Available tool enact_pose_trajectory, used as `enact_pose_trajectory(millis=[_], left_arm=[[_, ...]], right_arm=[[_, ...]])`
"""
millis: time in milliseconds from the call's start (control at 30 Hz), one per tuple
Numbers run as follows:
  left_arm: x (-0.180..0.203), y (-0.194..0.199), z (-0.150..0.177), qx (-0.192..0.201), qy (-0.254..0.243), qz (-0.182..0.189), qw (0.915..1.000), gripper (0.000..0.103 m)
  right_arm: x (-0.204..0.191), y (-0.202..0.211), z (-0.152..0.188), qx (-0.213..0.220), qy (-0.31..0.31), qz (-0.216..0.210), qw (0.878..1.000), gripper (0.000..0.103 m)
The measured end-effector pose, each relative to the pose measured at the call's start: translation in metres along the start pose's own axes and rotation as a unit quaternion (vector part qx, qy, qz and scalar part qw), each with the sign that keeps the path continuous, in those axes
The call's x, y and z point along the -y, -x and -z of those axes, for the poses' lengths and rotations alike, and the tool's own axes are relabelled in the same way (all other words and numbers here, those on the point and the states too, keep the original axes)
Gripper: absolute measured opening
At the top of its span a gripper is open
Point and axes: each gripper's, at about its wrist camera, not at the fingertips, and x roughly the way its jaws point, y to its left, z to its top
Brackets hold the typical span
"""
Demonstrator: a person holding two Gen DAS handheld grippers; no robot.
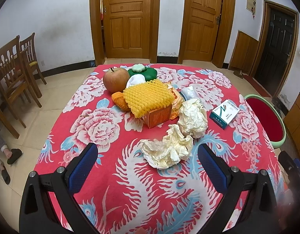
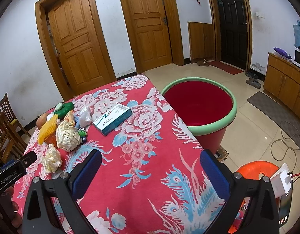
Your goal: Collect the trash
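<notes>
Two grippers, both with jaws spread wide and nothing between them. My left gripper (image 1: 148, 167) hovers low over the red flowered tablecloth (image 1: 130, 204), lined up on the near crumpled paper wad (image 1: 167, 152), which lies just ahead between the blue pads (image 1: 83, 167). A second, rounder paper wad (image 1: 192, 117) sits just beyond it, touching or nearly so. My right gripper (image 2: 150, 177) hangs over the near right part of the table, with the red bin (image 2: 200, 107) standing on the floor just past the table's right edge.

I judge this the approach before the first pick: nothing looks collected yet, and the bin appears empty as far as I can see into it. The next move calls for easing the left gripper forward and down, closing softly on the loose wad, then carrying it right to the bin.

Farther off, a yellow foam net (image 1: 148, 97) drapes an orange box (image 1: 157, 115), with an apple (image 1: 115, 80) and a green lidded dish (image 1: 144, 71) behind. A teal-and-white carton (image 1: 224, 114) lies to the right. The second wad crowds the first, so a wide grab may drag both.
</notes>
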Motion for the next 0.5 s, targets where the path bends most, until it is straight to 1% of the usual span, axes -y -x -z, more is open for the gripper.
enact_pose_trajectory(millis=[167, 233, 333, 400, 500], left_arm=[[-0.003, -0.012, 0.001, -0.012, 0.004, 0.003, 0.9999, 0.101], [-0.003, -0.018, 0.002, -0.020, 0.007, 0.009, 0.9997, 0.098], [-0.002, -0.027, 0.004, -0.033, 0.005, 0.013, 0.9994, 0.097], [0.000, -0.032, 0.005, -0.040, 0.003, 0.016, 0.9991, 0.096], [0.004, -0.039, 0.007, -0.052, -0.003, 0.029, 0.9982, 0.091]], right_arm=[[0.001, -0.009, 0.001, -0.011, -0.001, 0.002, 1.000, 0.103], [0.002, -0.011, 0.002, -0.014, -0.003, 0.000, 1.000, 0.103], [0.004, -0.017, 0.003, -0.021, -0.005, -0.012, 1.000, 0.103], [0.005, -0.022, 0.003, -0.026, -0.006, -0.009, 1.000, 0.103], [0.004, -0.025, 0.004, -0.028, -0.002, -0.009, 1.000, 0.103]])
